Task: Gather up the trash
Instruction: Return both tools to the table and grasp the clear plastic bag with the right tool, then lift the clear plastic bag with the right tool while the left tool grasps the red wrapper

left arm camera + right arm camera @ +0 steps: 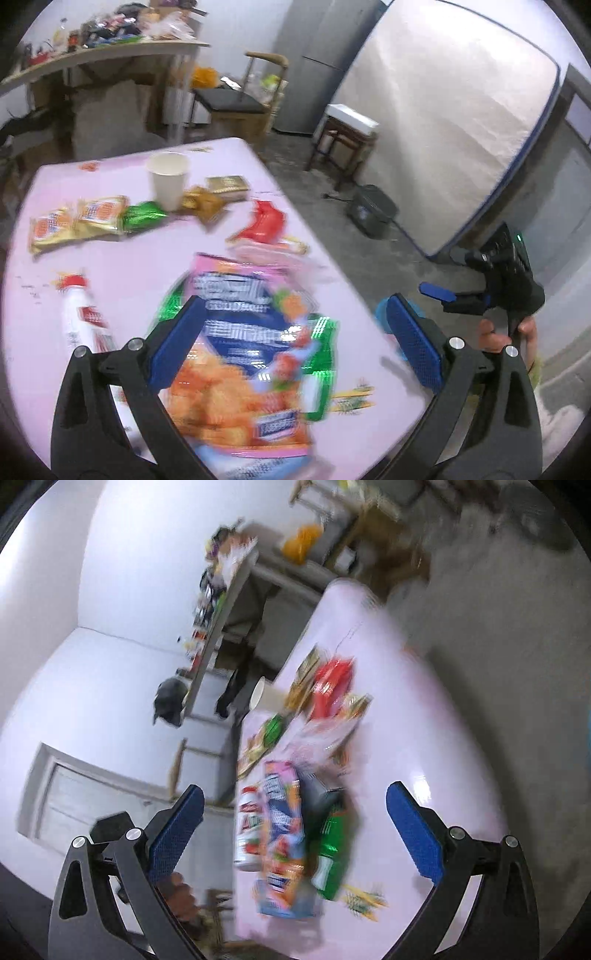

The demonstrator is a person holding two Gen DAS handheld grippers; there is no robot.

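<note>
Because both views smear, apparently caught mid-swing, the left gripper (295,343) and right gripper (295,830) gape wide and empty over the pink bench (147,258), whose trash, the snack bag (251,354) lowest in frame, lies loose for collecting.

Left gripper (295,347) tilted downward, blue pads spread wide, nothing clamped between them. Right gripper (295,834) likewise wide apart and empty, its view rolled sideways. From the left wrist view, the right hand (495,334) shows at far right, fingers wrapped round its handle.
</note>
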